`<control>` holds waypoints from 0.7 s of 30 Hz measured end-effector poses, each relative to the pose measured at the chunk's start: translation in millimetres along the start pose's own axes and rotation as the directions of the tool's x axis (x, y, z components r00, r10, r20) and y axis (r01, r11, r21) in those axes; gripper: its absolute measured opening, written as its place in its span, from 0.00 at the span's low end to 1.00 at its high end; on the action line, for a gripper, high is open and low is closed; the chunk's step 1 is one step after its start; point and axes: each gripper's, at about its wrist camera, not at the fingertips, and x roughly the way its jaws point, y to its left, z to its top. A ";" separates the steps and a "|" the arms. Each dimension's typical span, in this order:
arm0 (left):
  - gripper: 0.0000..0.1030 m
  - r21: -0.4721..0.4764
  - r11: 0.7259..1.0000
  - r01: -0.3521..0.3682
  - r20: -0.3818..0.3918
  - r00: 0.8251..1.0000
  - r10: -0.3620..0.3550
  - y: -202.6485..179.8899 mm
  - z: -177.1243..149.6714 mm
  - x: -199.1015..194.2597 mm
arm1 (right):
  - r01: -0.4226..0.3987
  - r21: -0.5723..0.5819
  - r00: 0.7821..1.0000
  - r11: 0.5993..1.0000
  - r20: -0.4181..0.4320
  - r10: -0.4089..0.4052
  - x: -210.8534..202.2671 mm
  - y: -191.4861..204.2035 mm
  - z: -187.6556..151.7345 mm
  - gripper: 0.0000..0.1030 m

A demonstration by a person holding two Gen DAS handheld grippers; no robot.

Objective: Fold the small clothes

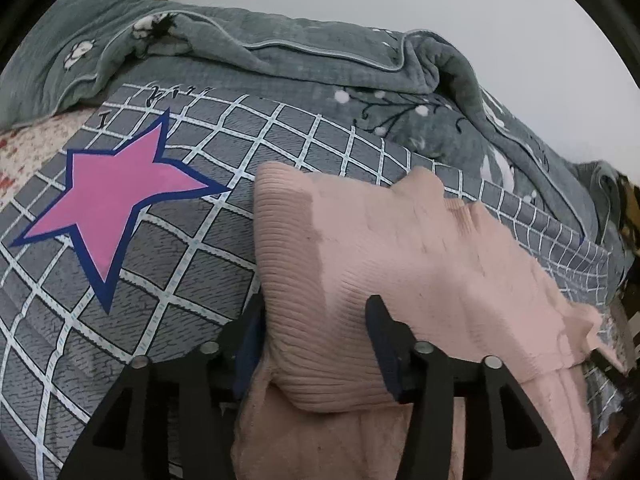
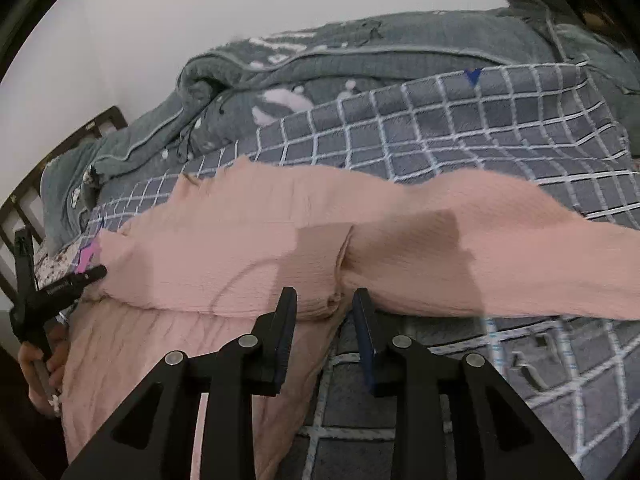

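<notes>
Pink knitwear is the story right now: a small ribbed pink sweater [image 1: 400, 248] lies on the bed, spread over a grey checked blanket [image 1: 168, 272], and a fold is already in. The upper part is doubled over the lower body, with the fold line running just in front of both grippers, and one sleeve [image 2: 520, 264] trails out flat across the blanket in the right wrist view. The left gripper [image 1: 316, 344] has its fingers partly open on either side of the folded ribbed edge; the cloth bulges between them, but the pads look clear of it, so I judge that no grip is on. The right gripper [image 2: 324, 320] is narrower, its fingers a modest gap apart right at the fold near the armpit, with nothing pinched that I can see. Off to the side, the person's hand [image 2: 44, 364] holds the left tool by its handle. Behind it all, a rumpled grey-green quilt [image 1: 280, 52] is heaped along the wall, and a pink star [image 1: 108, 196] marks the blanket. By my reckoning it is early to midway: one fold laid down, the sleeves not yet tucked in, and the final fold to come.
</notes>
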 end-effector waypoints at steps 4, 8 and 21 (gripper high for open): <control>0.55 -0.001 1.000 0.001 -0.002 1.000 -0.001 0.2 0.4 -0.1 | 0.149 -0.036 0.985 0.988 0.097 -0.145 -36.0 -20.0 6.4 0.54; 0.60 -0.001 1.000 -0.001 0.000 1.000 0.001 0.1 0.6 0.0 | 0.284 0.011 0.944 0.959 0.171 -0.282 -70.3 -59.9 12.1 0.65; 0.63 -0.026 0.999 0.032 0.010 0.999 -0.031 6.1 -0.4 0.8 | 0.278 0.303 0.951 0.911 0.043 -0.305 -103.1 -238.5 -32.6 0.46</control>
